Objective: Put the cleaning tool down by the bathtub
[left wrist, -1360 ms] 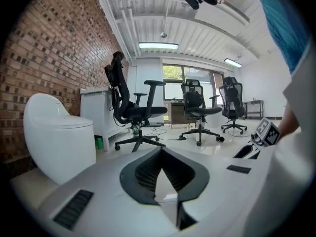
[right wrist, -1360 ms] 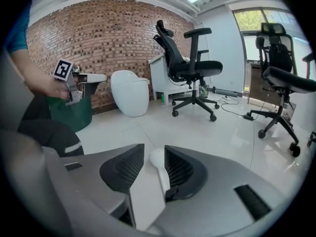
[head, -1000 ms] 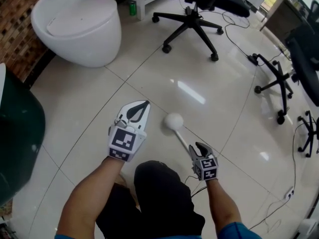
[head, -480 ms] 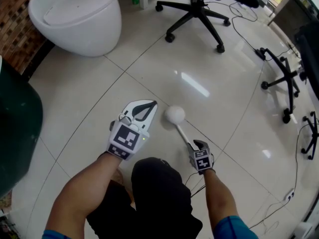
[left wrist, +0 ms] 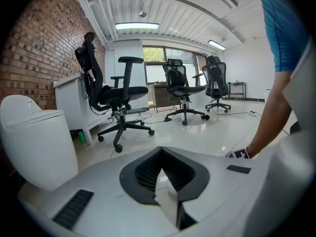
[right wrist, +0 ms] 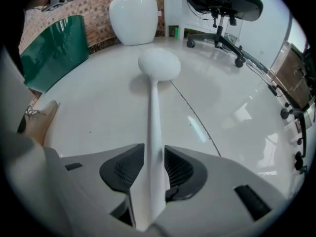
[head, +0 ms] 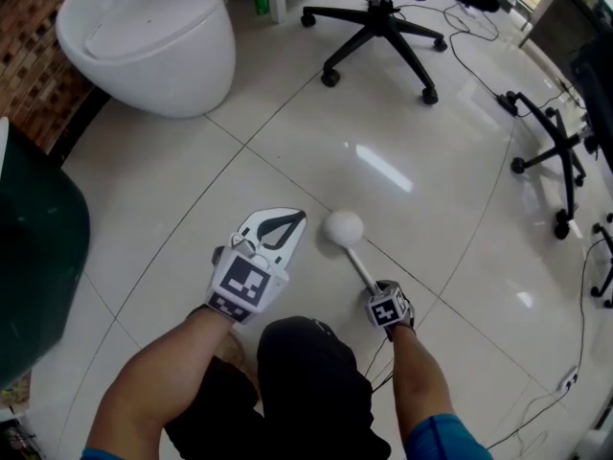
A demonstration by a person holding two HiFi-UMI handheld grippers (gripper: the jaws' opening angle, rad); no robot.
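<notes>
The cleaning tool is a white brush with a round head (head: 342, 228) (right wrist: 159, 64) and a thin white handle (right wrist: 153, 127). My right gripper (head: 377, 290) (right wrist: 153, 159) is shut on the handle's lower end and holds the head above the pale tiled floor, pointing away from me. To the tool's left, my left gripper (head: 285, 222) (left wrist: 161, 174) is shut with nothing in it, a short gap from the head. A dark green tub (head: 34, 257) (right wrist: 54, 48) stands at the far left, well apart from both grippers.
A white toilet (head: 148, 41) (right wrist: 134, 19) stands at the back left by a brick wall (head: 29, 65). Black office chairs (head: 383, 17) (head: 560, 151) stand at the back and right, with cables (head: 536, 420) on the floor. My dark trousers (head: 316, 381) fill the bottom.
Both grippers have drifted slightly to the right in the head view. The right gripper still holds the tool, with its head at about the same spot over the floor.
</notes>
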